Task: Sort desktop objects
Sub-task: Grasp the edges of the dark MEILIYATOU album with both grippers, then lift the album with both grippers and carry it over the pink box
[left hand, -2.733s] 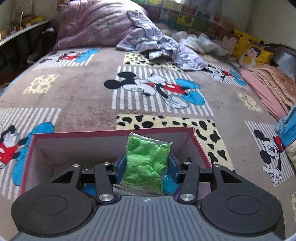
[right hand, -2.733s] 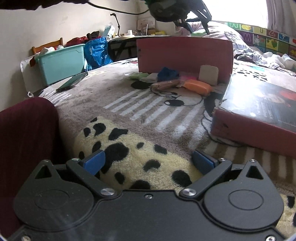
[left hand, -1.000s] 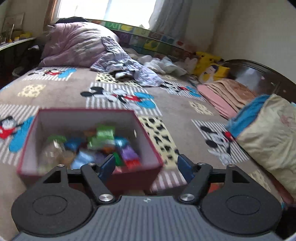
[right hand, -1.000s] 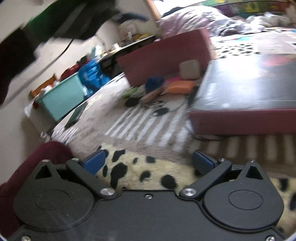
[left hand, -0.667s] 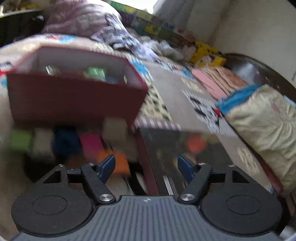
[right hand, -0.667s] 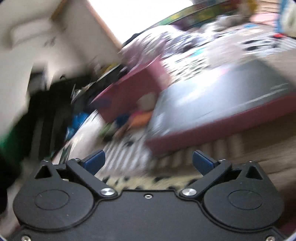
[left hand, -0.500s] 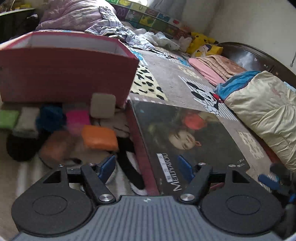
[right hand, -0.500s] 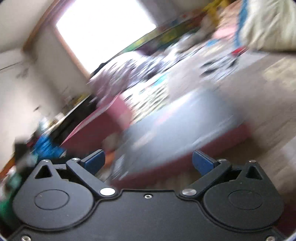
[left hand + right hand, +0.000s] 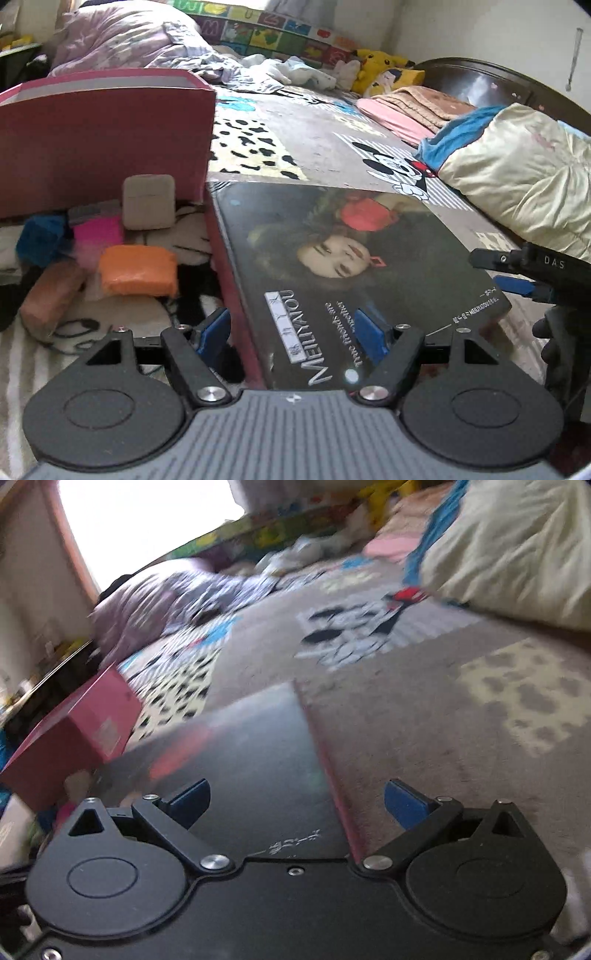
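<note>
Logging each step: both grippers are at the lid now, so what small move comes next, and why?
Probably close both on the lid: the left gripper and right gripper are open, each straddling a lid edge, nothing held.

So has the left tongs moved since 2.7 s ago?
Yes. The left tongs left the red box, dropping back and rightward to straddle the flat lid's left edge, open and empty.

A yellow plush toy [image 9: 380, 64] lies beside folded pink blankets [image 9: 410, 110].
</note>
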